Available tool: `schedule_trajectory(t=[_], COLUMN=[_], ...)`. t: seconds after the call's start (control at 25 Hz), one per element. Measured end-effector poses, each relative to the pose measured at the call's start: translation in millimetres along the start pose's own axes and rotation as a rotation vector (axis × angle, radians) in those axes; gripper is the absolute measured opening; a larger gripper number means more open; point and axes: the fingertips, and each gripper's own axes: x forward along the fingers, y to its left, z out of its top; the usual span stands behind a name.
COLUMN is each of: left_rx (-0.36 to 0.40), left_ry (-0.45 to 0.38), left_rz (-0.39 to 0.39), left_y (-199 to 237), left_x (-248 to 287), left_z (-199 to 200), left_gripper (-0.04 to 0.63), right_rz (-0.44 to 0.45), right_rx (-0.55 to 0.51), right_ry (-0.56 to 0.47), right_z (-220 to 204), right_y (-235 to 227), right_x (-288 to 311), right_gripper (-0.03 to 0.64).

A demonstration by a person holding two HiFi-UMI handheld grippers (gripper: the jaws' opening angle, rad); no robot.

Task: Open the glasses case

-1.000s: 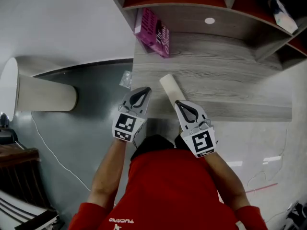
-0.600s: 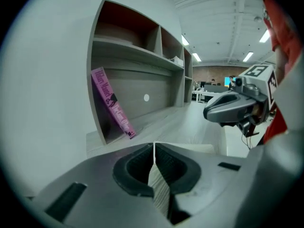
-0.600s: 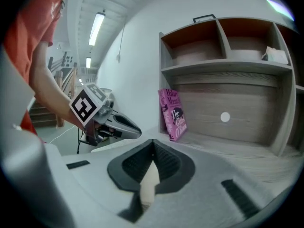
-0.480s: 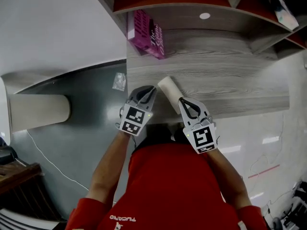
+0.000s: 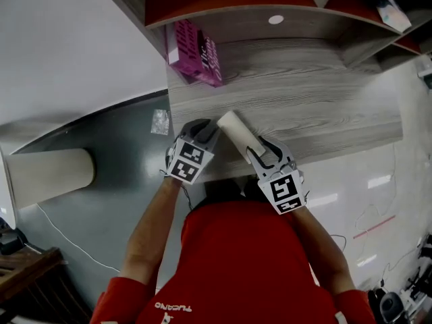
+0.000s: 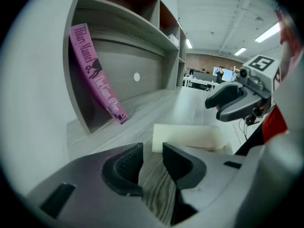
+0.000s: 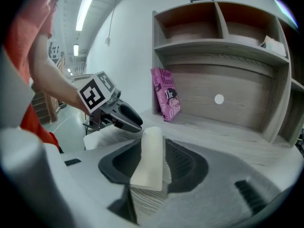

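A cream, oblong glasses case (image 5: 235, 131) lies closed on the grey wooden desk (image 5: 317, 106), slanting toward its front edge. My right gripper (image 5: 260, 152) sits at the case's near end, its jaws opening. In the right gripper view the case (image 7: 151, 160) runs between the pads, with a sliver of desk showing on the right side. My left gripper (image 5: 202, 132) is just left of the case's far end, its jaws also opening, with only desk between them. The left gripper view has the case (image 6: 187, 137) lying crosswise just beyond the fingertips.
A pink book (image 5: 196, 52) leans in the shelf corner at the desk's back left. Shelf compartments (image 7: 213, 27) rise behind the desk, with a white round plug (image 5: 275, 19) in the back panel. A beige cylinder (image 5: 47, 174) and a small clear wrapper (image 5: 160, 120) lie on the floor to the left.
Both grippers have come down and forward to the case. Their jaws, shut before, have parted. The right one now straddles the case's near end.
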Motion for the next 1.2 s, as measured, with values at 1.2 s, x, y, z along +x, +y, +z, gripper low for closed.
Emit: schedule_trajectory(t=[1.2], left_rx=[0.117], left_ry=[0.168], left_rz=[-0.257], left_y=[-14.5], left_x=[19.0], left_z=[-5.4], left_gripper=[0.095], right_rz=[0.067], right_rx=[-0.074], right_ry=[0.275], right_z=[-64.8], right_y=[23.6], right_x=[21.6], right_gripper=[0.322])
